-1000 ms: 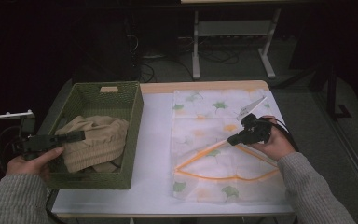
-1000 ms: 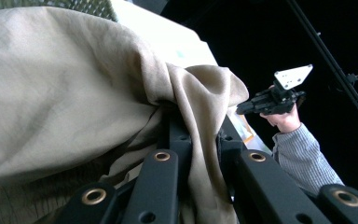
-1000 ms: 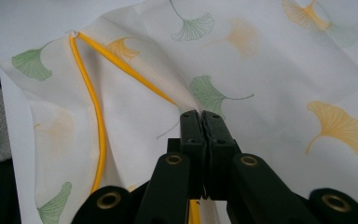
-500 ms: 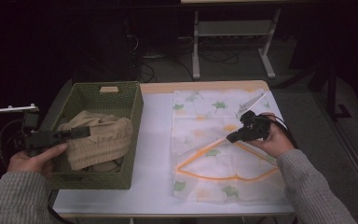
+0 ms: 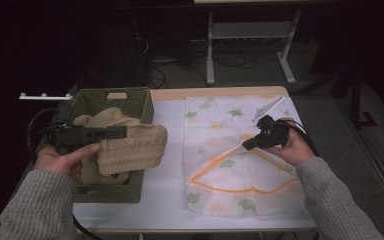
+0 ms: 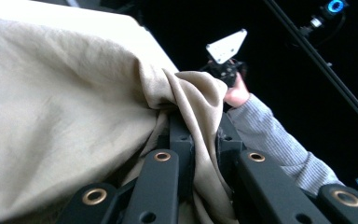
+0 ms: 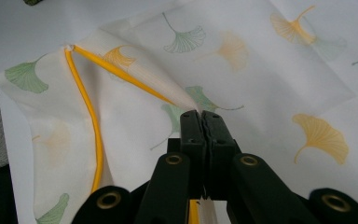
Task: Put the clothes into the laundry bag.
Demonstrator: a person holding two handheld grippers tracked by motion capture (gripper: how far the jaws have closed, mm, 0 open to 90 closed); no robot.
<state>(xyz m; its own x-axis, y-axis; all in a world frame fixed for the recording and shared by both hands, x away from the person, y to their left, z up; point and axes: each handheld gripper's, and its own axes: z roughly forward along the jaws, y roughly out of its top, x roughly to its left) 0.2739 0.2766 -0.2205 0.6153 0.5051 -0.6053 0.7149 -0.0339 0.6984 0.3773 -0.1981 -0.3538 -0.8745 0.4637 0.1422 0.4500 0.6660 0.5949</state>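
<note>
- White covering spreads over the table (image 5: 170,165), which stands in a dark room with the floor black beyond it.
- Nearest, at the bottom of the high view, two grey knitted sleeves come in, one at each lower corner.
- On the left, the left hand (image 5: 62,159) grips the left gripper (image 5: 111,132), which lies level and points toward the table's middle.
- Its jaws are pressed onto a fold of the beige garment (image 5: 130,147); in the left gripper view the cloth bunches up between the two black jaws and drapes away to the left (image 6: 74,116).
- That garment is lifted partly out of the green woven basket (image 5: 130,102), and its ribbed hem hangs over the basket's right wall above the white surface.
- More beige cloth remains inside the basket, low by the left hand.
- To the right, the right hand (image 5: 292,147) holds the right gripper (image 5: 246,145) low over the white leaf-printed bag (image 5: 220,115).
- Its jaws are squeezed together on the bag's orange-trimmed edge (image 7: 121,72), raising that edge off the flat layer beneath.
- The bag lies spread on the right half of the table, well apart from the basket.
- Farther back, a white metal frame (image 5: 250,35) stands on the floor among cables.
</note>
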